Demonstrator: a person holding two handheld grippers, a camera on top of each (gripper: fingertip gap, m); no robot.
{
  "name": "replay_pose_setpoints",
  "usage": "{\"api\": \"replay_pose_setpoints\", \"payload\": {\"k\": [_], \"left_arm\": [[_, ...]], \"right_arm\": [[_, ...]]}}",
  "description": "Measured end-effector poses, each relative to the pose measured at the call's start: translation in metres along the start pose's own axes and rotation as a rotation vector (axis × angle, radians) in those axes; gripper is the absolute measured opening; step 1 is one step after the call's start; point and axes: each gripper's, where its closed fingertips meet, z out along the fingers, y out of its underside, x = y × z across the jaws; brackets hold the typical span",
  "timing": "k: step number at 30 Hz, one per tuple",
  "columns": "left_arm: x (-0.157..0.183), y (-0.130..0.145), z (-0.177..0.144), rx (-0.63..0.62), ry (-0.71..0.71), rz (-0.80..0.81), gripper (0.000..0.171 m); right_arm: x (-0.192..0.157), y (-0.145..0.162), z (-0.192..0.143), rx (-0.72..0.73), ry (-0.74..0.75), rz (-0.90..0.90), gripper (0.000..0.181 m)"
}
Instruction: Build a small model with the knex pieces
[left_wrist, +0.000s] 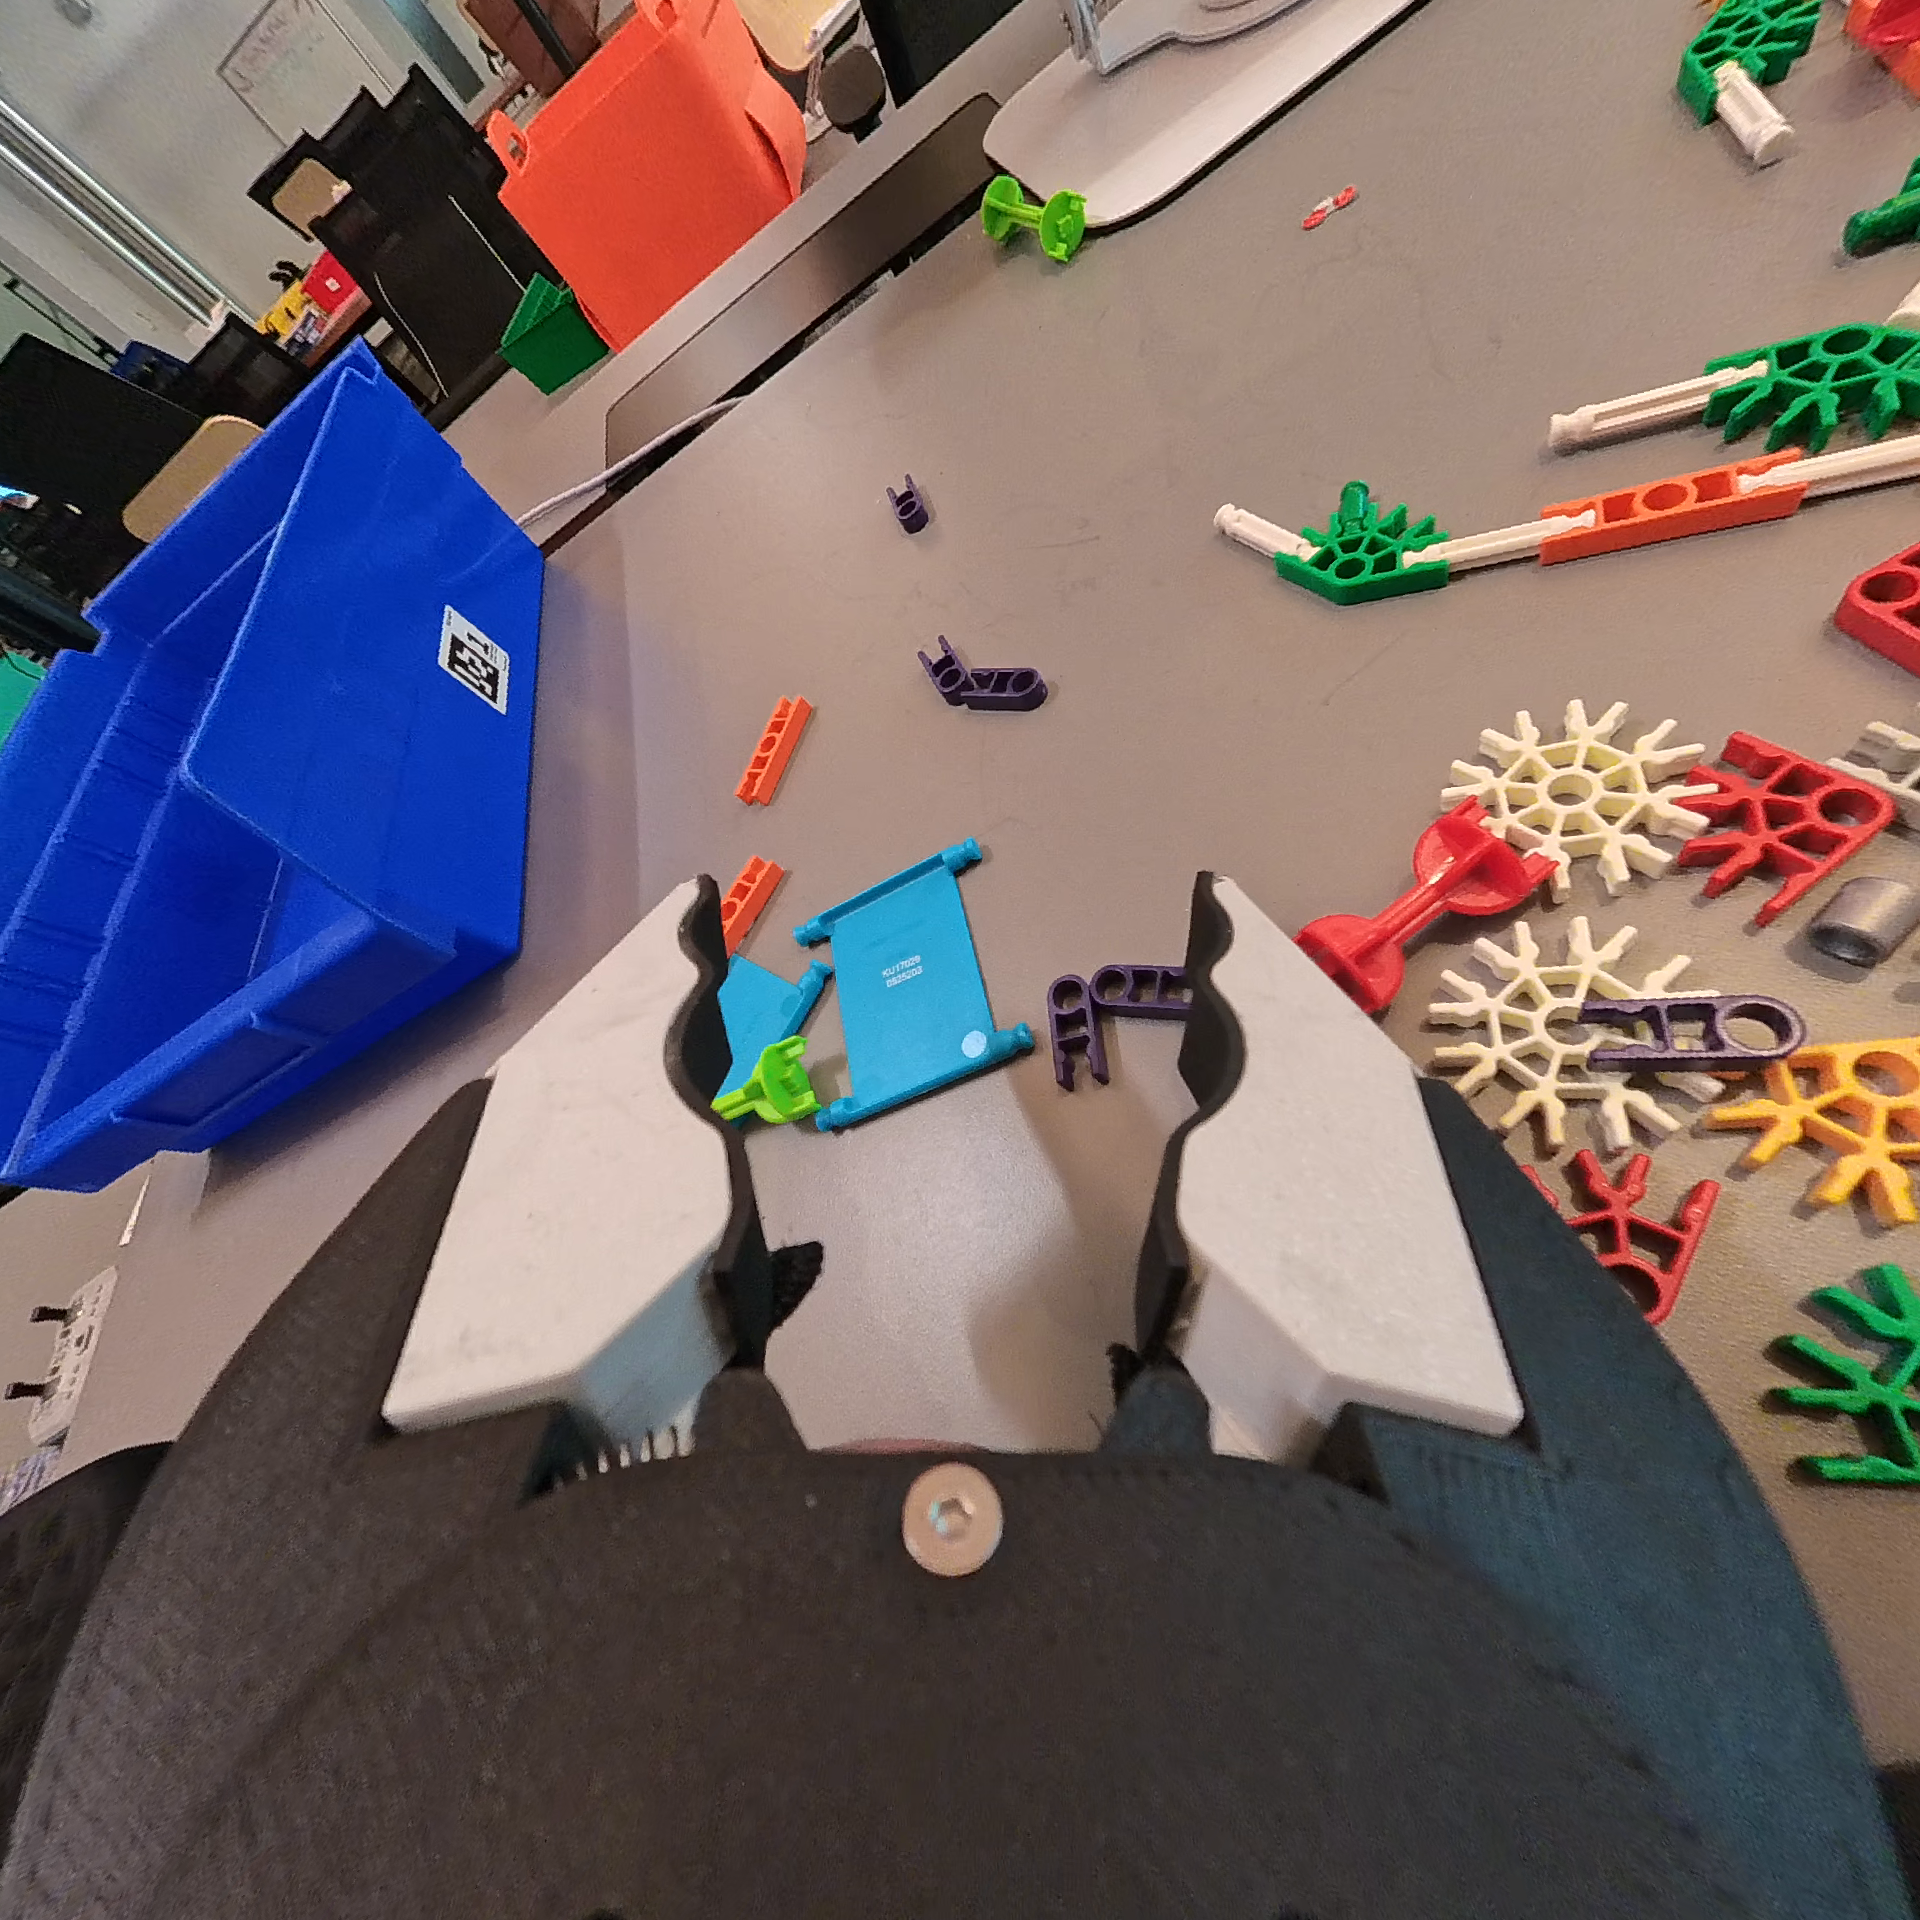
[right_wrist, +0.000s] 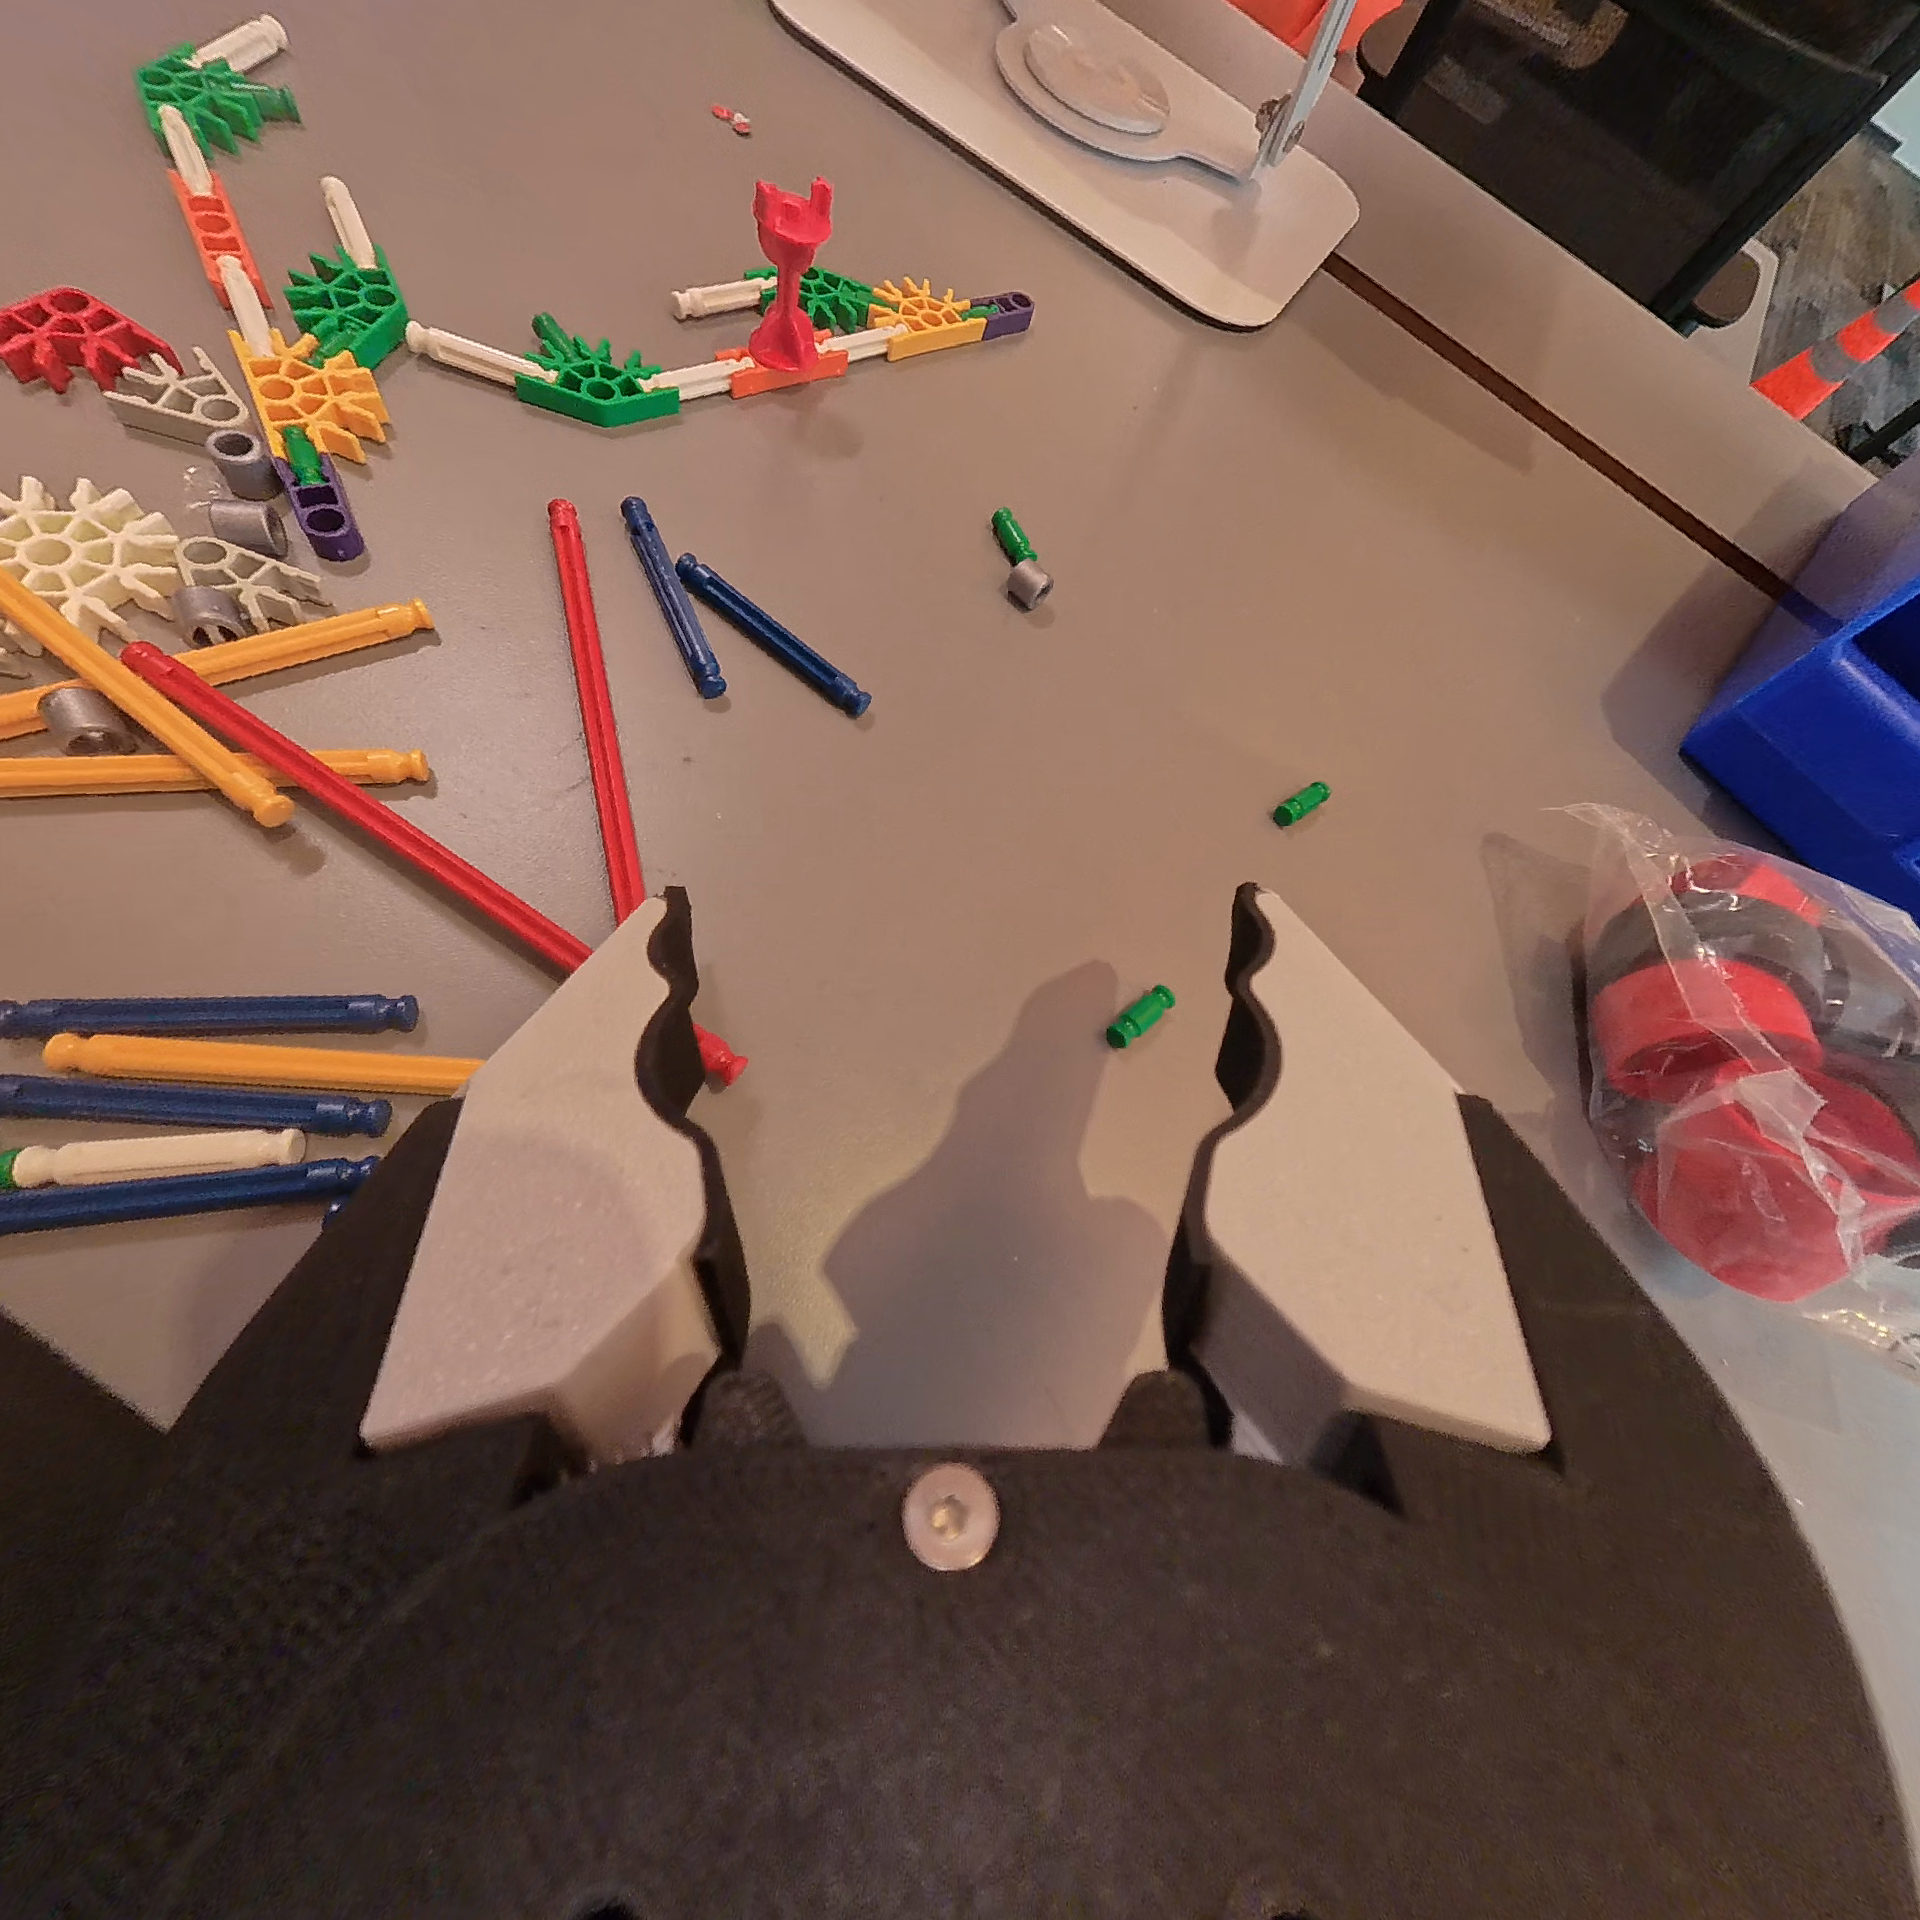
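A: The left gripper (left_wrist: 956, 883) is empty, jaws set wide, and hovers low over the grey table (left_wrist: 1143, 416).

B: What lies between its fingers?

A: A teal panel (left_wrist: 914, 982), flat, with a peg at each corner and small pale print on its face. A smaller teal panel (left_wrist: 758, 1003) is just beside it, partly hidden behind the left finger. A lime-green connector (left_wrist: 774, 1081) rests at the edge of the smaller panel. Whether it is clipped on cannot be told.

B: And by the other finger?

A: A purple connector (left_wrist: 1091, 1023) lies flat with one end behind the fingertip. An orange clip (left_wrist: 750, 894) shows beyond the left fingertip. The blue bin (left_wrist: 291, 779) stands to the left, well apart. A red spool (left_wrist: 1423, 899) and white snowflake connectors (left_wrist: 1579, 790) crowd the right.

B: The right gripper (right_wrist: 961, 894)?

A: Also spread wide and holding nothing. Its shadow falls on bare table between the fingers.

B: Nearest piece?

A: A short green rod (right_wrist: 1140, 1016) lies flat inside the gap, near the right finger but apart from it. The tip of a long red rod (right_wrist: 416, 842) passes under the left finger. A second short green rod (right_wrist: 1301, 804) is farther out.

B: Surroundings?

A: Two dark blue rods (right_wrist: 769, 634) lie ahead. A clear bag of red wheels (right_wrist: 1756, 1060) sits to the right.
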Motion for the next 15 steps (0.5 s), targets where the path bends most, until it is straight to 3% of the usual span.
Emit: {"api": "replay_pose_setpoints", "payload": {"k": [15], "left_arm": [[0.0016, 0.0009, 0.0009, -0.007, 0.008, 0.008, 0.087]], "right_arm": [[0.0004, -0.0009, -0.0005, 0.007, -0.001, 0.004, 0.102]]}}
